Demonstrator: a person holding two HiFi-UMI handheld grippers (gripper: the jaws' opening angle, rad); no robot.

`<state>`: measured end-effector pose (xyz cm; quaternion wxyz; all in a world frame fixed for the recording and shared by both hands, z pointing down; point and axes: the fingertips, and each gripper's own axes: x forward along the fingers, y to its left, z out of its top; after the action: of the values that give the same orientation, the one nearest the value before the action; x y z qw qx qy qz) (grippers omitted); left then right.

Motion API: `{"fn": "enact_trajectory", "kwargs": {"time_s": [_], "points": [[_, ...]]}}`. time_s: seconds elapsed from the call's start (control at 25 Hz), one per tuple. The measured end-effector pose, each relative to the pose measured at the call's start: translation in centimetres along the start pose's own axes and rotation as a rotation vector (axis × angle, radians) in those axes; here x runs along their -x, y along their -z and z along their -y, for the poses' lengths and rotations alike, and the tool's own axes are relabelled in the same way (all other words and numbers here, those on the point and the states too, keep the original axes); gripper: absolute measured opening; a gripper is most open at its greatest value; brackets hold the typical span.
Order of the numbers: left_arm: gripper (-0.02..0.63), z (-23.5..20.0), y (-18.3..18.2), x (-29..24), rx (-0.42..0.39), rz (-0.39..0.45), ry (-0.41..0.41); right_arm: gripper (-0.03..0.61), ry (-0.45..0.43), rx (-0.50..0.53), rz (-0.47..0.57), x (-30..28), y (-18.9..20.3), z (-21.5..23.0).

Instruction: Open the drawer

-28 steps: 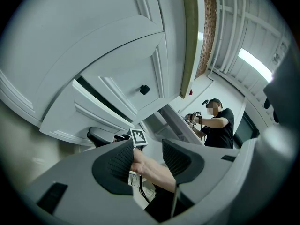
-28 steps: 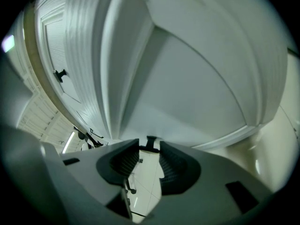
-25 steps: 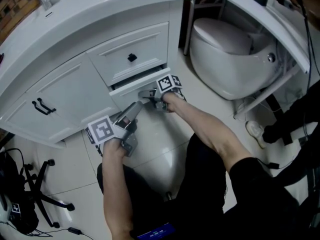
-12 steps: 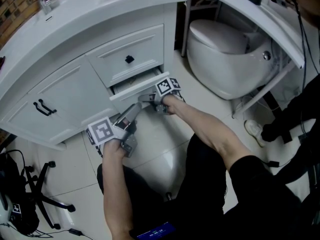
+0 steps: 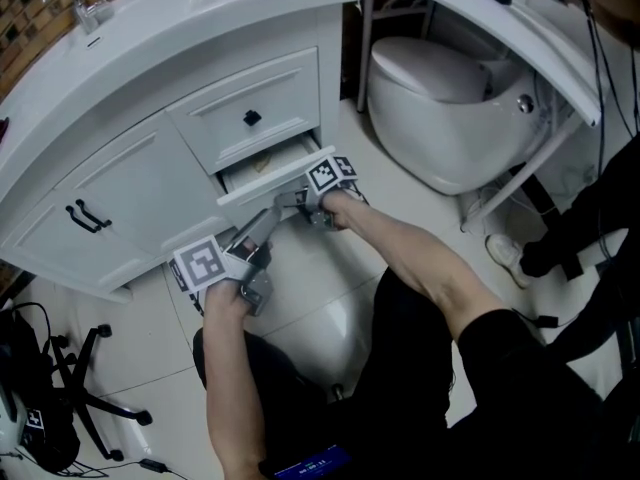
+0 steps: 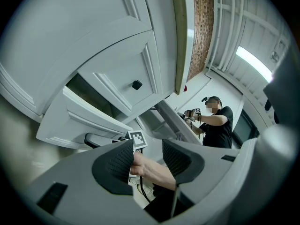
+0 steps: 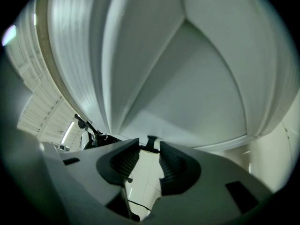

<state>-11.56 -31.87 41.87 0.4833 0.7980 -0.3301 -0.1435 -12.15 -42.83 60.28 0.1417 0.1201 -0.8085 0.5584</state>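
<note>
Lower drawer (image 5: 262,181) under upper drawer (image 5: 280,93); toilet (image 5: 440,98) right of cabinet (image 5: 120,198).

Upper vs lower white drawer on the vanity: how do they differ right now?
The upper white drawer is shut flush; the lower white drawer is pulled partly out. Upper drawer's black knob is free; lower drawer's handle sits in the right claw. Both have white panelled fronts.

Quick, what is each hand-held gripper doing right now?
The left hand-held gripper is open, holding nothing.
The right hand-held gripper is closed on the drawer handle.
</note>
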Motion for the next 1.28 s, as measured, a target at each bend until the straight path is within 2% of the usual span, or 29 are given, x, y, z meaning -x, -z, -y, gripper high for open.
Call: {"fn": "enact_trajectory", "kwargs": {"time_s": [0.12,0.36,0.48,0.68,0.8,0.96,1.2,1.28], "points": [[0.190,0.4,0.2,-0.1,0.014,0.007,0.022,0.153,0.011,0.008,-0.015,0.2,0.6,0.0],[0.190,1.0,0.5,0.4,-0.005,0.001,-0.003,0.153,0.019,0.012,-0.034,0.6,1.5,-0.4],[0.190,1.3,0.8,0.3,0.025,0.016,0.037,0.153,0.020,0.017,-0.043,0.8,2.0,-0.5],[0.190,1.6,0.7,0.9,-0.018,0.010,-0.002,0.153,0.026,0.018,-0.060,1.1,2.8,-0.7],[0.190,1.9,1.0,0.8,0.006,0.019,0.022,0.153,0.027,0.025,-0.072,1.3,3.3,-0.6],[0.190,2.4,1.1,0.6,-0.043,0.001,0.004,0.153,0.021,0.029,-0.078,1.4,3.9,-0.9],[0.190,3.2,2.4,-0.4,0.019,0.014,0.056,0.153,0.021,0.039,-0.100,2.0,5.2,-1.2],[0.190,3.6,2.5,-0.4,-0.016,0.003,0.037,0.153,0.025,0.042,-0.102,2.1,5.4,-1.3]]}}
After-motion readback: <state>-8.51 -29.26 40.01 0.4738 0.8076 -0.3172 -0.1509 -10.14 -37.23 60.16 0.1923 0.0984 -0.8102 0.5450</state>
